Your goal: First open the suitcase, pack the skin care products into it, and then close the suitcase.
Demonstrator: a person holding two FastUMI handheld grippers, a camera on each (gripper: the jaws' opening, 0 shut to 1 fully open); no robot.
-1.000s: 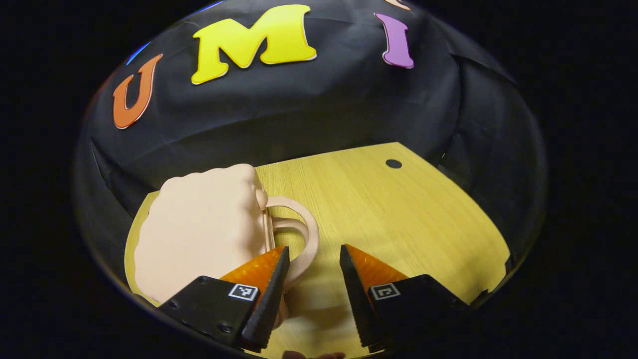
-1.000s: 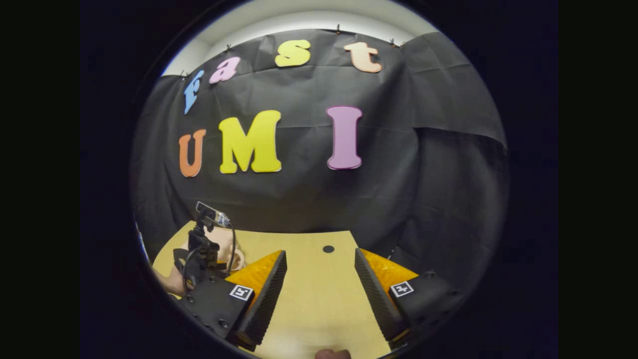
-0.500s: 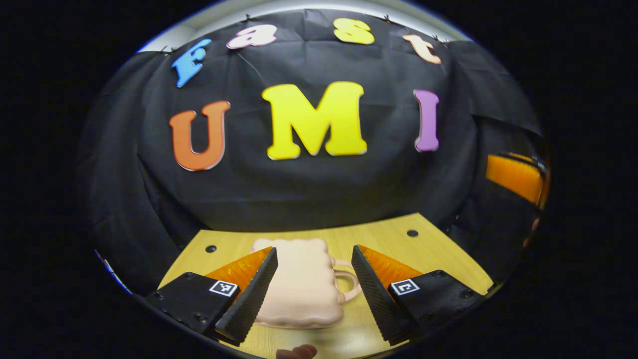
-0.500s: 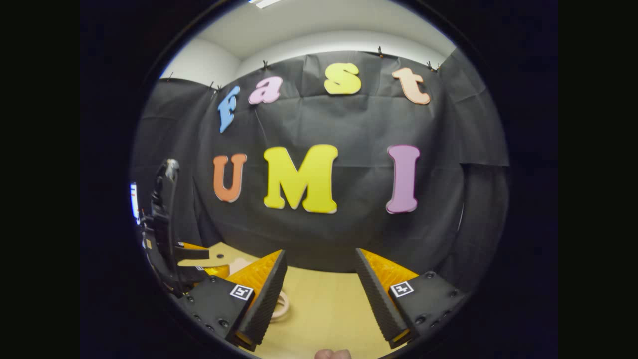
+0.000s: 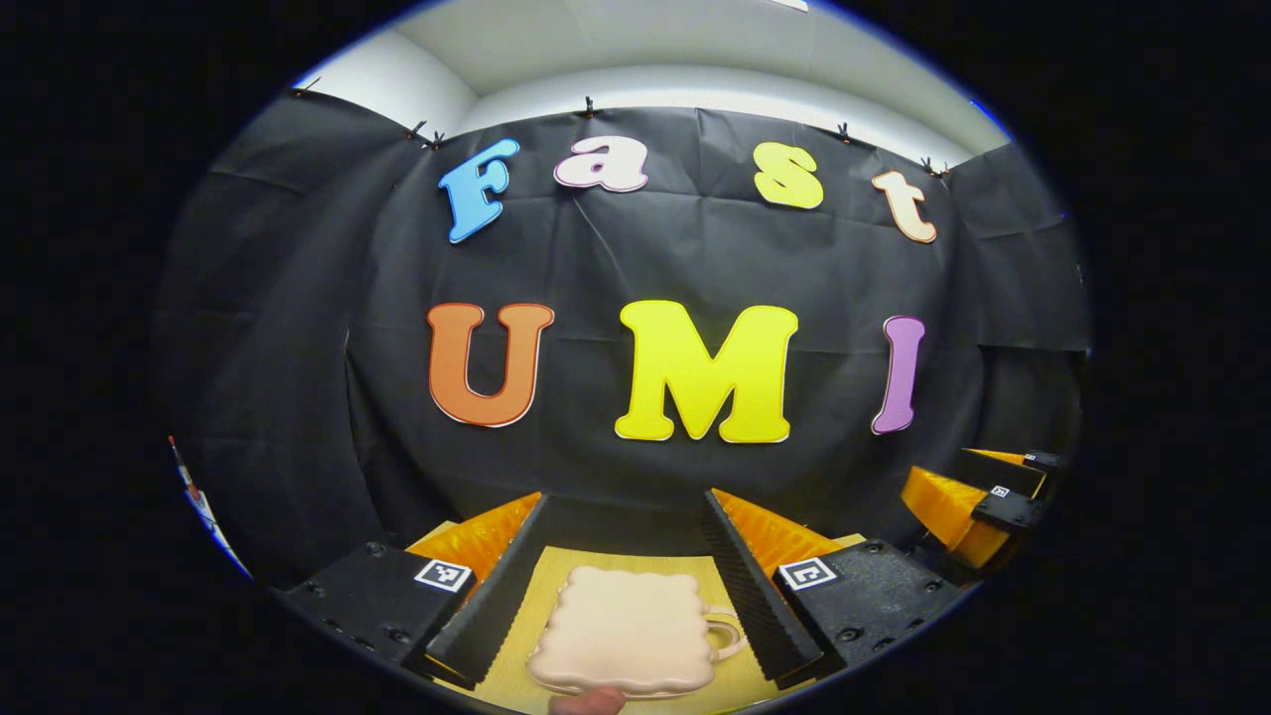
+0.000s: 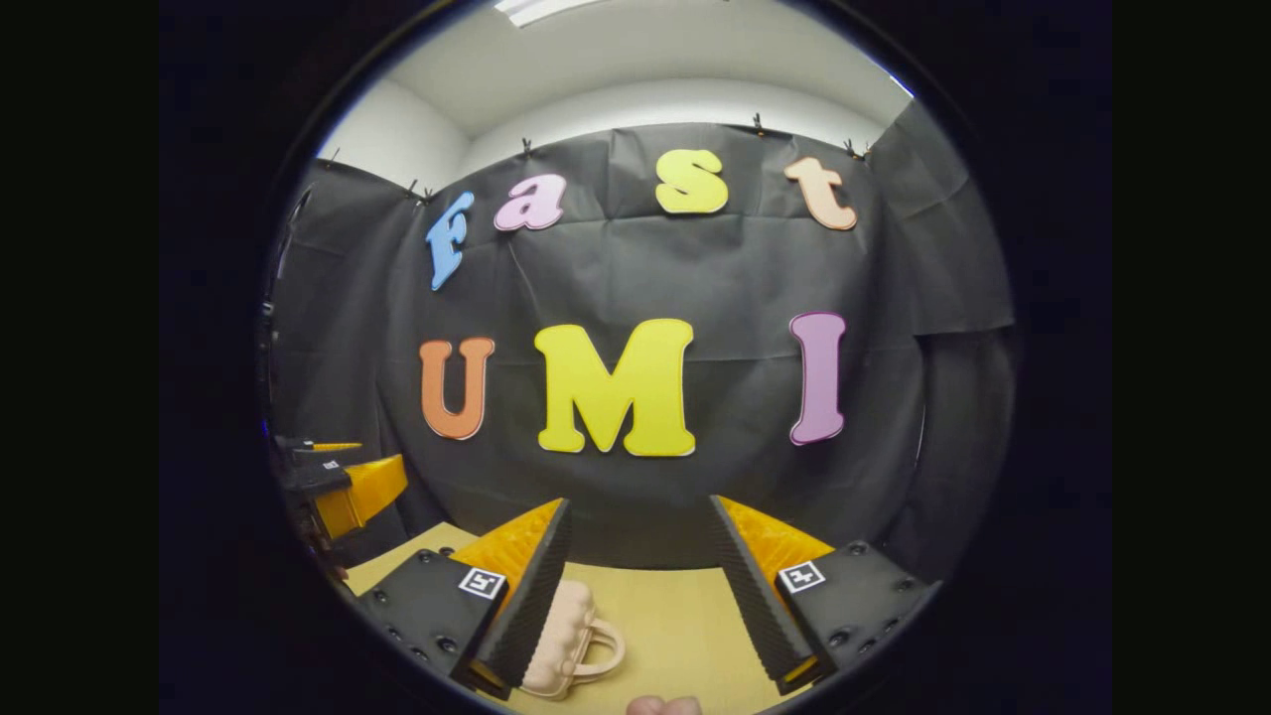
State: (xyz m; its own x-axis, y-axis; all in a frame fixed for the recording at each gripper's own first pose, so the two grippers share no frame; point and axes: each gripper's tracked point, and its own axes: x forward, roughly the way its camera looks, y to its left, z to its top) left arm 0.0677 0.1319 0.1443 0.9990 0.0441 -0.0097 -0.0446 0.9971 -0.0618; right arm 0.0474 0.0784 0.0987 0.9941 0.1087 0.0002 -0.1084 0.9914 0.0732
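Note:
A small pink suitcase (image 5: 626, 631) with a scalloped edge lies flat and closed on the wooden table (image 5: 511, 675). Its loop handle (image 5: 730, 636) points to the right in the left gripper view. My left gripper (image 5: 626, 506) hovers above and behind it, open, with nothing between its fingers. In the right gripper view the suitcase (image 6: 556, 636) sits low at the left, partly hidden behind one finger. My right gripper (image 6: 639, 504) is open and holds nothing. It is held above the table (image 6: 675, 626), to the right of the suitcase.
The booth's black cloth wall stands close behind the table. The right gripper (image 5: 978, 497) shows at the right edge of the left gripper view. The left gripper (image 6: 343, 487) shows at the left edge of the right gripper view. A person's fingertip (image 5: 588, 703) shows at the bottom.
Both grippers have pulled back and tilted up from the table. The left gripper has moved away from the suitcase handle, and the closed suitcase now sits low between its open fingers.

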